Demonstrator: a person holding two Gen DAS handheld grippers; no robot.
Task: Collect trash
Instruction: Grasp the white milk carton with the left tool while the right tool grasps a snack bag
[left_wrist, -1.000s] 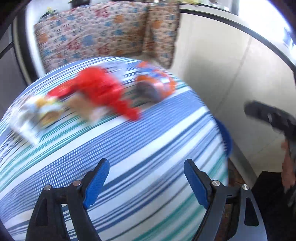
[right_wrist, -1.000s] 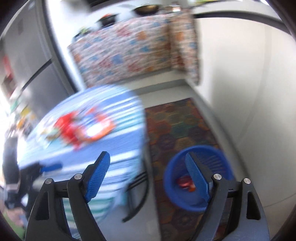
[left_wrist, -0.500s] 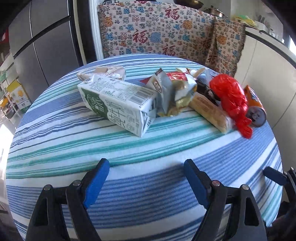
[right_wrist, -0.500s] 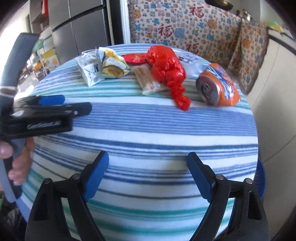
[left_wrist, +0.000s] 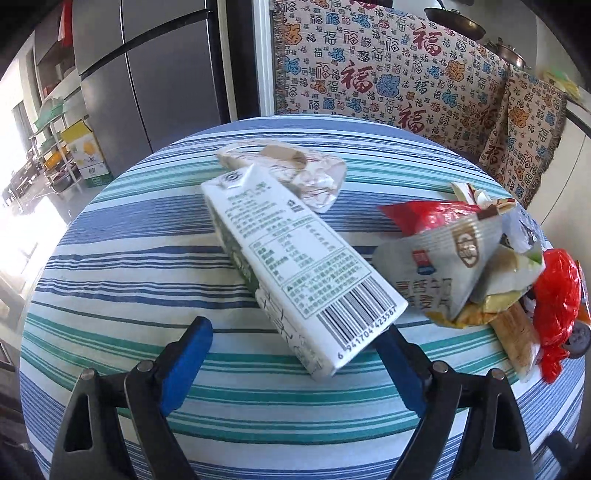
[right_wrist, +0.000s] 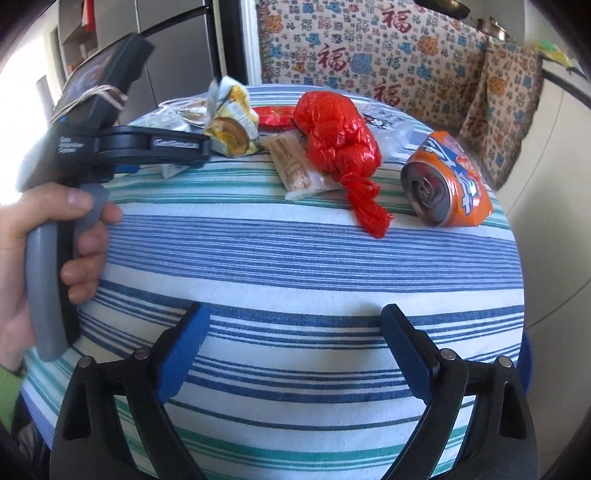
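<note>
– Where is the trash?
– Mid-table (right_wrist: 295, 258): milk carton (left_wrist: 295, 266), wrappers (left_wrist: 454, 266), red bag (right_wrist: 336, 136); orange can (right_wrist: 447, 181) by the right edge.
– The grippers?
– Left gripper (left_wrist: 295, 343) and right gripper (right_wrist: 295, 328) have just been opening, jaws apart, gripping nothing.

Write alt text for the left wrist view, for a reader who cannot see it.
The open left tool reaches toward a white milk carton lying on its side on a round striped table, the carton's barcode end just between the blue pads, untouched. Crumpled snack wrappers and a red plastic bag lie to the right.
</note>
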